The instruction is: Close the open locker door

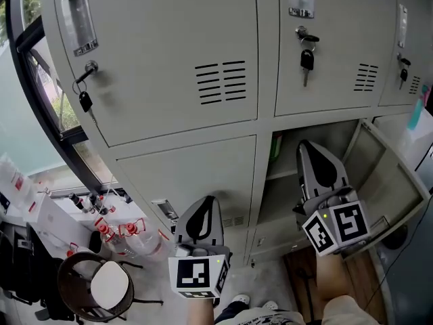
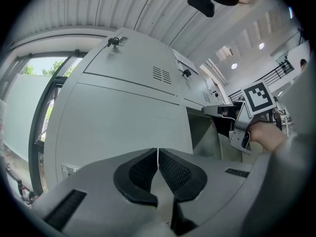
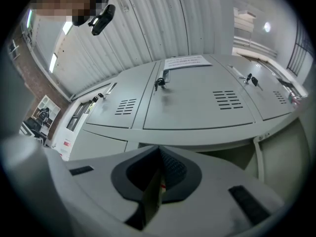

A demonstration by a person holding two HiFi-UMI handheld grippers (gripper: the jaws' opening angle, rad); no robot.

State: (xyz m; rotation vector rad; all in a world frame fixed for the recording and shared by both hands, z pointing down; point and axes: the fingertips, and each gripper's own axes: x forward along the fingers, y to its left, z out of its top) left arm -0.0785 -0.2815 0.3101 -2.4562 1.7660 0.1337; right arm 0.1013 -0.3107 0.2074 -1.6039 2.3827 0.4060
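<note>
Standing before the big grey lockers (image 1: 169,59), I see the open locker door (image 1: 389,175) low on my right. It looks like stiff, thin metal, light to swing. I would push its outer edge. My left gripper (image 1: 201,208) and right gripper (image 1: 310,151) have their fingers (image 2: 143,174) shut, empty.

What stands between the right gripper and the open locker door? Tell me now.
Nothing visible does. The open grey metal locker door stands swung out right of the right gripper, which sits before the open compartment.
</note>
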